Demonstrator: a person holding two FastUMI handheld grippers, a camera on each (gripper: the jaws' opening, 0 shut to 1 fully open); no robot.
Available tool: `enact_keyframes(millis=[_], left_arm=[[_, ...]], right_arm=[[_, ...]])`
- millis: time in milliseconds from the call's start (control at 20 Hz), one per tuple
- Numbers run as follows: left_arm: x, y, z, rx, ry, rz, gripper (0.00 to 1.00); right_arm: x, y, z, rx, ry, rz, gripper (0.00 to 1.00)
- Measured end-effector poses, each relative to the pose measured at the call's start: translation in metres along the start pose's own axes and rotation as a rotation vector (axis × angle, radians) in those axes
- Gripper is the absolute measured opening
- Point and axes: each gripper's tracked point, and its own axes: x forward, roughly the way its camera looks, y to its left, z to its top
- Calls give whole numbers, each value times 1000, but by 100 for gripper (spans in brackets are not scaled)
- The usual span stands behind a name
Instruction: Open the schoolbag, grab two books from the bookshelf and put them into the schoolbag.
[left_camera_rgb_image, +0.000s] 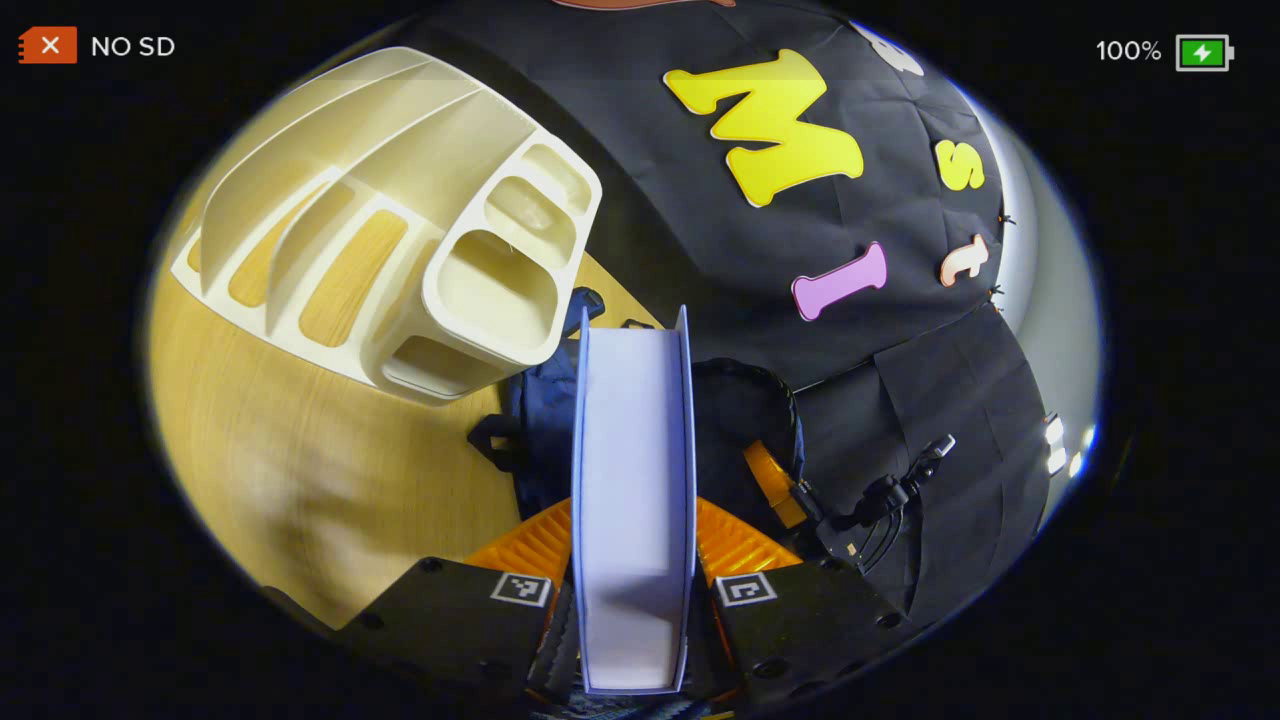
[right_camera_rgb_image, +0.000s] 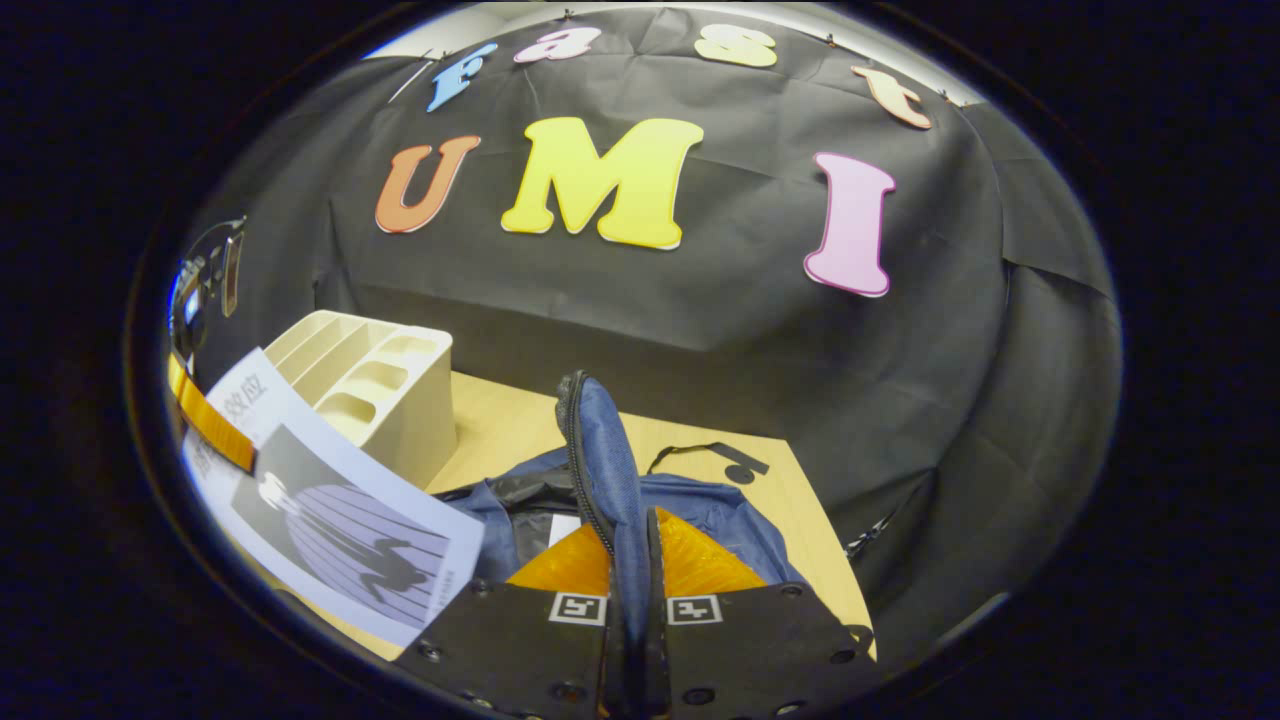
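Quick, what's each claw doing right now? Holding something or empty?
Left claw: closed on a book, held upright above the schoolbag.
Right claw: closed, pinching the schoolbag's blue flap and holding it up.

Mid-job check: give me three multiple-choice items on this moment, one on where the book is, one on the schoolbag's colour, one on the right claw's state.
1. Where is the book?
A. in the bookshelf
B. in the left claw
C. flat on the table

2. What colour is the schoolbag?
A. blue
B. red
C. green

3. What is the right claw doing?
A. open and free
B. pinching the schoolbag's edge
C. holding a pen

Answers: 1 B, both fingers press its covers; 2 A, blue fabric shows; 3 B, the zipper edge sits between its fingers.
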Motion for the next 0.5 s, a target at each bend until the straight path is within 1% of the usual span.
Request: enact_keyframes(millis=[150,200,350,450,500], left_arm=[[24,1,0,-19,-13,-34,45],[30,-2,-1,-27,-15,-51,46],[44,-12,1,-72,-38,-107,46],[57,-14,2,-85,-57,-110,46],[64,-14,2,-77,-65,-99,46]], right_arm=[[-4,-2,6,-29,-29,-13,7],[-7,-3,6,-19,-36,-19,7],[-13,0,5,71,-48,8,7],[-14,-6,8,113,-59,-4,7],[-16,-4,9,140,-63,7,4]])
